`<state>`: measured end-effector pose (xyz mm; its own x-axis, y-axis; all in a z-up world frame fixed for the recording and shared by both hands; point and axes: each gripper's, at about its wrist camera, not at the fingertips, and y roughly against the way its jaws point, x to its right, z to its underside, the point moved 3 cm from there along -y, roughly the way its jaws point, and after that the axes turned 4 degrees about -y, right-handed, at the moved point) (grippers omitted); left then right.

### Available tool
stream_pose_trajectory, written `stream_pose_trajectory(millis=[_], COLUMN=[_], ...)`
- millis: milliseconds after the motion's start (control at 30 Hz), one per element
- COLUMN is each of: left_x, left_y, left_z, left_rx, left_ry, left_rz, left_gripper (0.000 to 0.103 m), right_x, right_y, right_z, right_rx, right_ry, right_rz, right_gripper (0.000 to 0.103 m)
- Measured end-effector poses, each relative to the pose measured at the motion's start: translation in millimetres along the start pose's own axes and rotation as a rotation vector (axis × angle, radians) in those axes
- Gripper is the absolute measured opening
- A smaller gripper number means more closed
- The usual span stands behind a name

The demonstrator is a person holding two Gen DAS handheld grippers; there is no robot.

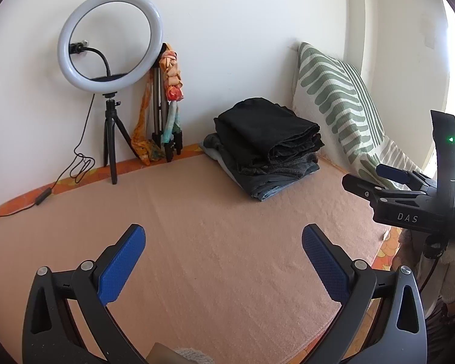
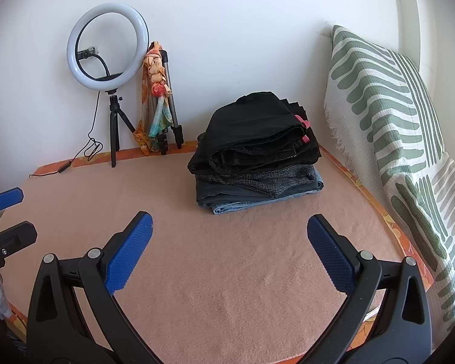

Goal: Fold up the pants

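A neat stack of folded pants (image 1: 267,148) (image 2: 254,154), black on top and blue denim lowest, lies just beside the striped pillow (image 1: 336,97) (image 2: 388,103).

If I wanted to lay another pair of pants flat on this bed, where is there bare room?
The widest bare stretch of the peach blanket lies between the open left gripper, the open right gripper and the stack of folded pants. Another free strip runs from the stack toward the ring light. It is crowded along the wall by the tripods and beside the striped pillow.
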<state>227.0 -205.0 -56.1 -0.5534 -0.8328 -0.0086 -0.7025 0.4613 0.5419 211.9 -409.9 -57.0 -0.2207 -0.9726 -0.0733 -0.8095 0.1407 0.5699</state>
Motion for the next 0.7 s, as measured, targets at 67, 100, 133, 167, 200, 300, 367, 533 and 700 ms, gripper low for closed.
stream_pose_trajectory(millis=[67, 100, 133, 167, 200, 300, 367, 533, 700], left_x=[0.6, 1.0, 1.3, 1.9, 2.5, 2.9, 2.9, 2.7, 2.6], left_y=[-0.8, -1.2, -1.3, -1.4, -1.3, -0.7, -0.4, 0.0, 0.0], left_z=[0.6, 0.8, 0.9, 1.1, 1.1, 0.7, 0.3, 0.4, 0.4], left_rx=[0.000, -0.002, -0.003, -0.003, -0.003, 0.000, 0.003, 0.002, 0.002], left_ry=[-0.006, -0.008, -0.009, -0.010, -0.010, -0.008, -0.011, -0.009, -0.010], left_rz=[-0.001, -0.001, 0.000, 0.001, 0.000, 0.001, -0.001, 0.000, 0.003], left_gripper=[0.103, 0.103, 0.103, 0.103, 0.103, 0.103, 0.103, 0.103, 0.103], right_x=[-0.7, -0.7, -0.9, -0.8, -0.4, -1.4, -1.9, -2.1, -2.5], right_y=[-0.1, -0.1, -0.3, 0.1, 0.2, -1.0, -3.2, -3.3, -2.4], right_z=[0.3, 0.4, 0.6, 0.8, 0.8, 0.5, 0.1, 0.2, 0.7], right_rx=[0.000, 0.000, -0.001, 0.000, 0.000, -0.001, -0.007, -0.007, -0.010], right_ry=[0.001, 0.001, 0.001, 0.000, -0.001, -0.004, -0.013, -0.014, -0.011], right_rz=[-0.001, -0.001, -0.001, 0.000, 0.000, -0.004, -0.013, -0.014, -0.013], right_gripper=[0.103, 0.103, 0.103, 0.103, 0.103, 0.103, 0.103, 0.103, 0.103])
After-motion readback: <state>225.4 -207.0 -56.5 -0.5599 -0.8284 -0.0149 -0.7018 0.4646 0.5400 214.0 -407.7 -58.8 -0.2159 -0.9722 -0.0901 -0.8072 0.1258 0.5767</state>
